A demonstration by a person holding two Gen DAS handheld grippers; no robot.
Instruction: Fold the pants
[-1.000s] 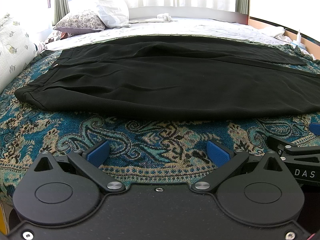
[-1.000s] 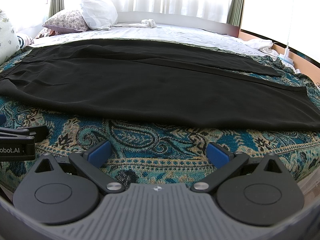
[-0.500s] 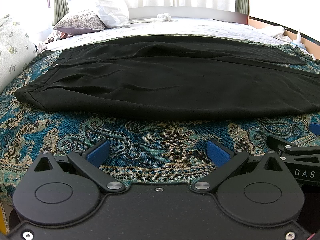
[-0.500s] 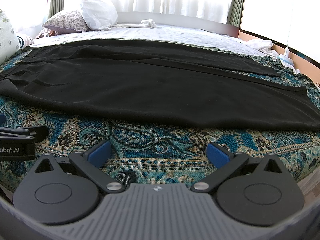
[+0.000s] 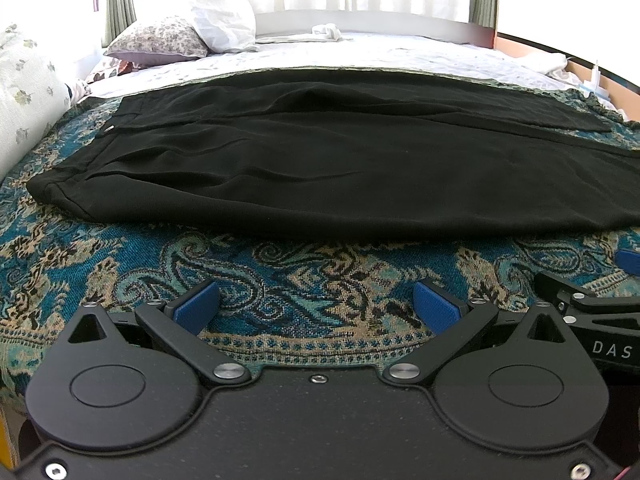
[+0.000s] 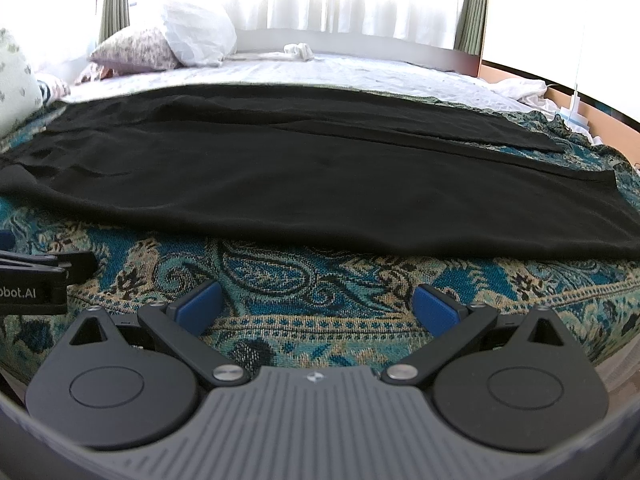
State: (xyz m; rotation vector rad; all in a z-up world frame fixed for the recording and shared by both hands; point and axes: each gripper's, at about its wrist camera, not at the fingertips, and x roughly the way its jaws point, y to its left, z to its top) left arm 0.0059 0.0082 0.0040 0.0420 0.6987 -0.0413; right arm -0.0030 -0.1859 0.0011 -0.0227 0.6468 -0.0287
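Black pants [image 5: 320,168] lie flat on the blue patterned blanket [image 5: 280,280] on the bed. Left claw [image 5: 316,304] and right claw [image 6: 316,306] wait open, empty, near them. Pillows [image 5: 160,40] sit far behind

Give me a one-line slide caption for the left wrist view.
Open left tool poised over paisley blanket, short of unfolded black pants spread flat on the bed.

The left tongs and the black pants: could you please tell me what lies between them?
Only bare paisley bedspread separates the left tongs from the black pants, as the left wrist view shows.
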